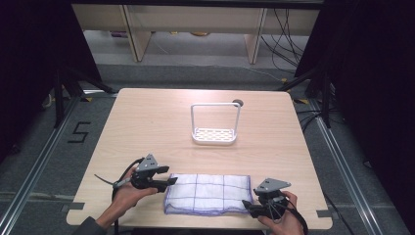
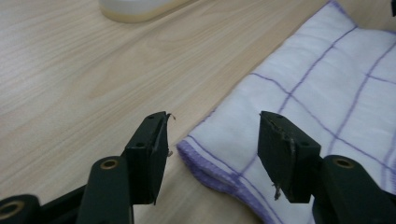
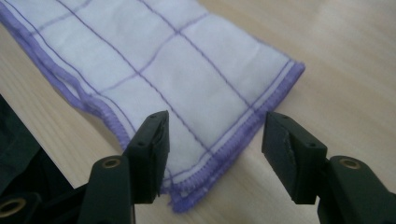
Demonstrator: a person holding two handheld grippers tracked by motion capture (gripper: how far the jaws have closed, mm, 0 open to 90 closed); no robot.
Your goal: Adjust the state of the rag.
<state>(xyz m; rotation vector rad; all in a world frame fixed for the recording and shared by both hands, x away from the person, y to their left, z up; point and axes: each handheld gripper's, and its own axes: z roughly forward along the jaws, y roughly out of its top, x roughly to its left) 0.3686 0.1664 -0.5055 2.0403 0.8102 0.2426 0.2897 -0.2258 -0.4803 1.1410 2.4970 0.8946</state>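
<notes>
So the folded checked cloth (image 1: 208, 193) lies flat along the near edge of the table (image 1: 147, 122), left gripper (image 1: 169, 182) at its left end, right gripper (image 1: 249, 208) at its right corner, both with jaws apart, gripping nothing, white rack (image 1: 215, 125) mid-table

— What's on the desk (image 1: 147, 122)?
— A folded white cloth (image 1: 208, 193) with purple lines, lying flat at the near edge.
— Anything beyond the cloth?
— A white rack (image 1: 215, 125), standing well apart from it, toward the far side.
</notes>
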